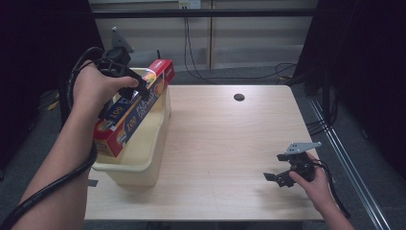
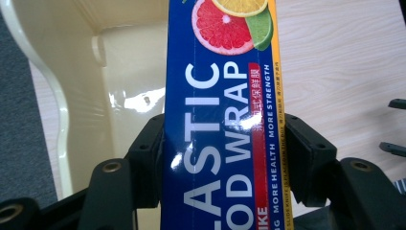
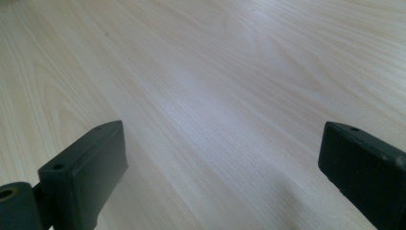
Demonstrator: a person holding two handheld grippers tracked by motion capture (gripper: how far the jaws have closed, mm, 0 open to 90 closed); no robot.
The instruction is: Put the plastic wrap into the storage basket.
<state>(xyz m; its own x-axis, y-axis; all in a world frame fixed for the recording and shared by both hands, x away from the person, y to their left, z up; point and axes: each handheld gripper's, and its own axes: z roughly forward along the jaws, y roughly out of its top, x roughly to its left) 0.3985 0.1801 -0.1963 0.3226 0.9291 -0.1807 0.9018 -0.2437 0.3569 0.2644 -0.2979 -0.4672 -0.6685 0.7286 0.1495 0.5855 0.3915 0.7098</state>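
- Bin (image 1: 143,165), cream, tabletop's left edge: a long box could catch its rim.
- Plastic wrap box (image 1: 131,110), tilted over the bin; may slip or swing.
- Left gripper (image 1: 139,88): clenched across the box.
- Right gripper (image 1: 274,176), front-right corner: jaws released, idle.

Light wood table (image 1: 225,143) w/ round hole (image 1: 239,97); grey floor (image 1: 230,74); pale wall panels (image 1: 249,33) behind, cables (image 1: 191,57) hanging; dark sides.

Plastic wrap box (image 2: 220,143): blue face w/ white lettering, red side, citrus pic. Bin (image 1: 143,153): cream. Bench (image 1: 230,143): pale wood grain. Grippers: black.
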